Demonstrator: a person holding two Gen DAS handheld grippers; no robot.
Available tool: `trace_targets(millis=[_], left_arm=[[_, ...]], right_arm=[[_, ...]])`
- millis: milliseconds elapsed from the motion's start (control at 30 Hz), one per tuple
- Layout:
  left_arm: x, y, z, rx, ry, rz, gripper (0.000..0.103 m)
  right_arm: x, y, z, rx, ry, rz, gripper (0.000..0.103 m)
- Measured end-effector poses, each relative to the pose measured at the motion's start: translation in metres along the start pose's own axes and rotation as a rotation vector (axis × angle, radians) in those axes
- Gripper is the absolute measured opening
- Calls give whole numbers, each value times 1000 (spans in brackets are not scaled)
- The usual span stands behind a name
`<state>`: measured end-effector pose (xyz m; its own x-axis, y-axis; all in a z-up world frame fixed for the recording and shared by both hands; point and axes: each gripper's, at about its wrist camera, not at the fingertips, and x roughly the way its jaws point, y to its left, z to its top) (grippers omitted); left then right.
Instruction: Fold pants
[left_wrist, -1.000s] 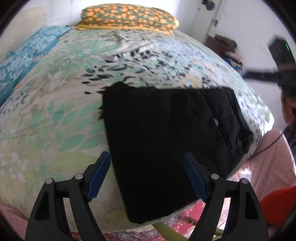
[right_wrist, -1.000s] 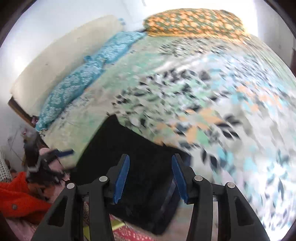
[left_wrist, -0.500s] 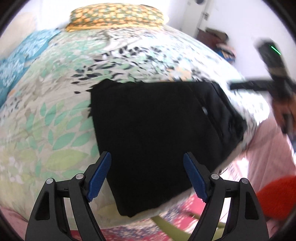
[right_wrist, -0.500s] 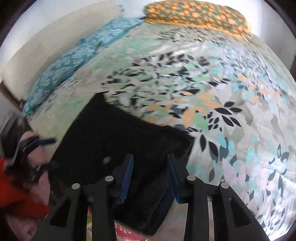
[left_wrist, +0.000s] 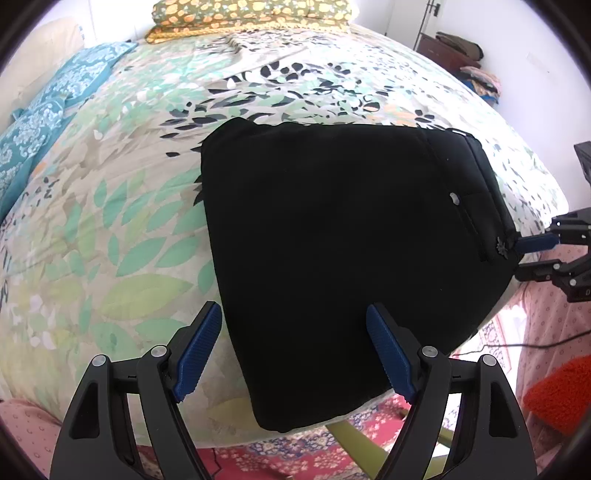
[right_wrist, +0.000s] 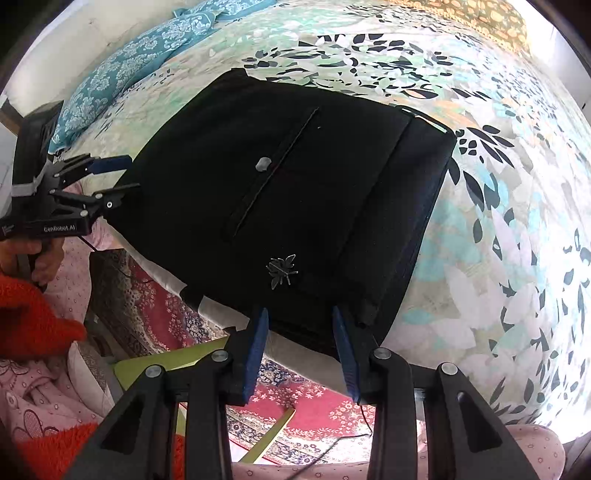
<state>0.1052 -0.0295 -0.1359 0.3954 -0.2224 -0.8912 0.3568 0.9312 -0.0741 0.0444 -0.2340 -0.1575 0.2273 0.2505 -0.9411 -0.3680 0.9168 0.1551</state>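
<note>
Lying folded into a compact black rectangle, the pants (left_wrist: 343, 251) sat at the near edge of the leaf-print bedspread (left_wrist: 110, 229), waistband corner overhanging. The right gripper (right_wrist: 300, 334), jaws narrowly parted and empty, flanked that waistband edge, seemingly to pinch it for another fold. The left gripper (left_wrist: 295, 347) hovered wide open over the pants' opposite end, holding nothing.

Left tool (left_wrist: 294, 349): black frame, 2 blue ribbed pads (left_wrist: 199, 347), silver screws (white "GenRobot.AI" lettering).
</note>
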Motion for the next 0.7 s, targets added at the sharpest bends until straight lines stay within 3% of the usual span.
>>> trace_targets(millis=[600,667,700], left_arm=[[0,1,-1,-3,5,5,84],[-4,5,1,-10,0,0,84],[-7,10,3,-20,-12,1,85]], right_arm=[[7,4,0,10,-9,-18,39],[0,4,1,20,-14,29,48],[-8,0,1,41,-34,94,61]])
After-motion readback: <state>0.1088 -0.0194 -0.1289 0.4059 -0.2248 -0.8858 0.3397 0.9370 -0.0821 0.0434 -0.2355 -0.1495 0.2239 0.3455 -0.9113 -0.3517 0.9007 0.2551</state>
